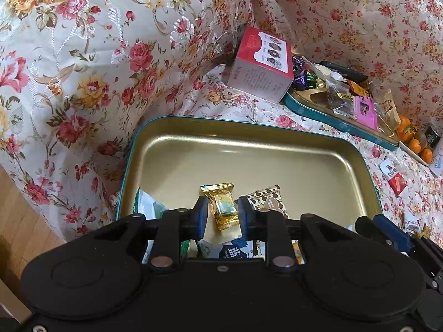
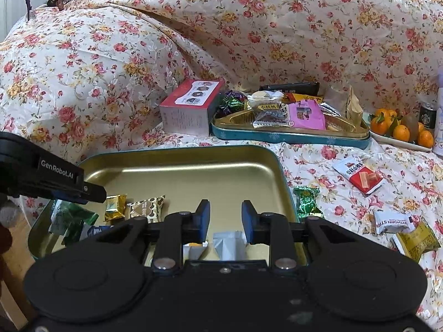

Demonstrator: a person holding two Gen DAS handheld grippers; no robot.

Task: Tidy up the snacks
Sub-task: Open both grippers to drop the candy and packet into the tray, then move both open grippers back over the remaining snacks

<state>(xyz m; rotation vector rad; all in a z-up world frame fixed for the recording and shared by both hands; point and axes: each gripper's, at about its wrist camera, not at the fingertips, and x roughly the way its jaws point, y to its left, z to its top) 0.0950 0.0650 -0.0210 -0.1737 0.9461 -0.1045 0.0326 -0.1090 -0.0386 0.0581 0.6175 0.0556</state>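
A gold tin tray with a teal rim (image 1: pixel 249 149) lies on the floral cloth; it also shows in the right wrist view (image 2: pixel 193 171). My left gripper (image 1: pixel 223 215) is open above its near part, with a gold-wrapped candy (image 1: pixel 224 207) lying in the tray between the fingers. A heart-print packet (image 1: pixel 270 200) lies beside it. My right gripper (image 2: pixel 225 218) is open and empty over the tray's near right part, above a white packet (image 2: pixel 229 244). Loose snacks lie on the cloth to the right: a green candy (image 2: pixel 306 202), a red-and-white packet (image 2: pixel 360 175), a white wrapper (image 2: pixel 393 221), a yellow packet (image 2: pixel 418 239).
A second teal tin (image 2: pixel 290 135) heaped with snacks stands behind, with a red-and-pink box (image 2: pixel 191 108) to its left. A plate of oranges (image 2: pixel 398 130) and a dark can (image 2: pixel 426 116) are at far right. Floral cushions rise behind; a wooden floor (image 1: pixel 16 207) is at left.
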